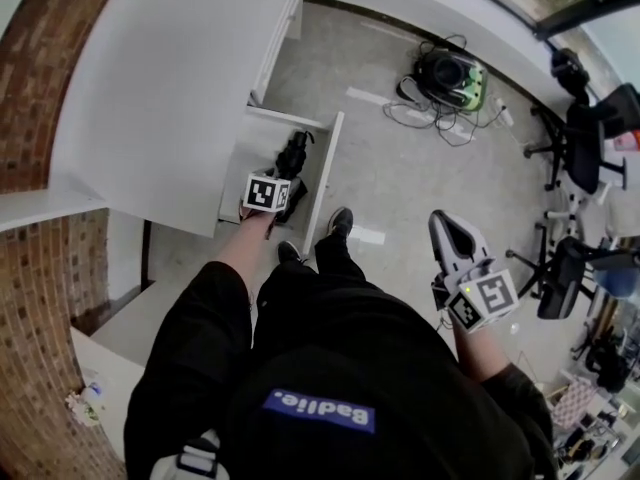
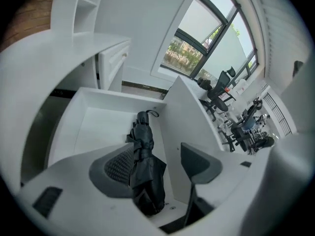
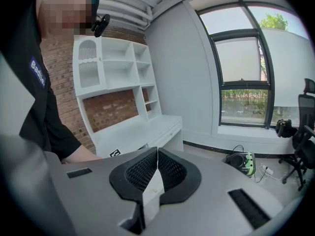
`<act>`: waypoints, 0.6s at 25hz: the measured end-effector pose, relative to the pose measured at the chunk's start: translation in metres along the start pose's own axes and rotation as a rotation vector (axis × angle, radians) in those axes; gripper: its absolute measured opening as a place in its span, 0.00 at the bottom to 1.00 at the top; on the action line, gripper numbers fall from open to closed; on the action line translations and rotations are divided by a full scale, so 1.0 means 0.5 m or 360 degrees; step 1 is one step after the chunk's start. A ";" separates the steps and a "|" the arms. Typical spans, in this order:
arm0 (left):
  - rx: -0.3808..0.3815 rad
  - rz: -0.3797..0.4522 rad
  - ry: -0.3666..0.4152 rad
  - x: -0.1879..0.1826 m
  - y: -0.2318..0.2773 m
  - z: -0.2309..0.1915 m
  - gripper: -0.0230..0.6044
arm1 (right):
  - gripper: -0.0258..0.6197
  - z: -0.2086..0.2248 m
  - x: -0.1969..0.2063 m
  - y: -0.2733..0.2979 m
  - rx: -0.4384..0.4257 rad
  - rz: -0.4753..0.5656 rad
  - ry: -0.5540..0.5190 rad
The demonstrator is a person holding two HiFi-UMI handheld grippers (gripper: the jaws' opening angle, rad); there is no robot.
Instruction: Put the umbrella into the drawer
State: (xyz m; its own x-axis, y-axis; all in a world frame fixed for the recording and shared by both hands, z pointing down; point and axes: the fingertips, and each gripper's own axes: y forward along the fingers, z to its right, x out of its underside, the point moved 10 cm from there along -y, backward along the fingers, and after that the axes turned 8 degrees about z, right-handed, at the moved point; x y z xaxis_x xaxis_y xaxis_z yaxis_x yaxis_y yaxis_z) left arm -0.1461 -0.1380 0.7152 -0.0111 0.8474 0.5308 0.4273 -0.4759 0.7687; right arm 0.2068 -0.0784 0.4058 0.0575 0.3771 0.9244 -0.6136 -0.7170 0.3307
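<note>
Head view: the left gripper [image 1: 272,194] stands at centre frame, above an open white drawer [image 1: 322,183] drawn out from the white desk [image 1: 170,68] that fills the upper left. The folded black umbrella [image 1: 293,158] lies inside the drawer, along the wall nearer frame centre, just above the gripper's marker cube. In the left gripper view the jaws stand wide apart, one dark pad [image 2: 115,167] at lower left and the other at lower right. The umbrella shows lengthwise in the gap between them, lying on the drawer floor against the right-hand wall, its looped strap at the far end. Neither pad is seen pressing on it. The right gripper [image 3: 156,156] is at the lower right of the head view, well apart from the drawer, over bare floor. In the right gripper view its jaws are closed together with nothing between them. A brick wall [image 1: 40,28] runs down the left edge of the head view. Office chairs [image 1: 585,138] stand at the right edge. A black-and-green device [image 1: 450,73] with loose cables sits on the floor at upper right. The person's shoe [image 1: 338,221] is just below the drawer front.
</note>
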 end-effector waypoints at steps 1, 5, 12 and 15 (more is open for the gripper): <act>0.0003 0.0040 0.0010 -0.006 -0.021 0.007 0.51 | 0.09 -0.006 -0.002 0.001 -0.0010 0.0015 -0.0001; 0.0012 0.0188 0.0041 -0.022 -0.106 0.031 0.47 | 0.09 -0.028 -0.011 0.006 -0.0052 0.0071 -0.0011; 0.0053 0.0457 0.0037 -0.054 -0.258 0.090 0.40 | 0.09 -0.061 -0.012 0.026 -0.0133 0.0129 -0.0013; 0.0088 0.0546 0.0090 -0.056 -0.311 0.122 0.37 | 0.09 -0.082 -0.009 0.028 -0.0171 0.0146 -0.0021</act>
State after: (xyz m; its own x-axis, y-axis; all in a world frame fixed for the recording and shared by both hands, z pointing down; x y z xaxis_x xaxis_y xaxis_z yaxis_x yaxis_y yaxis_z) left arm -0.1573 -0.0735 0.5588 0.0921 0.6250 0.7751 0.4630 -0.7160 0.5224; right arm 0.1657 -0.0661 0.3987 0.0071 0.3044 0.9525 -0.6976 -0.6809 0.2228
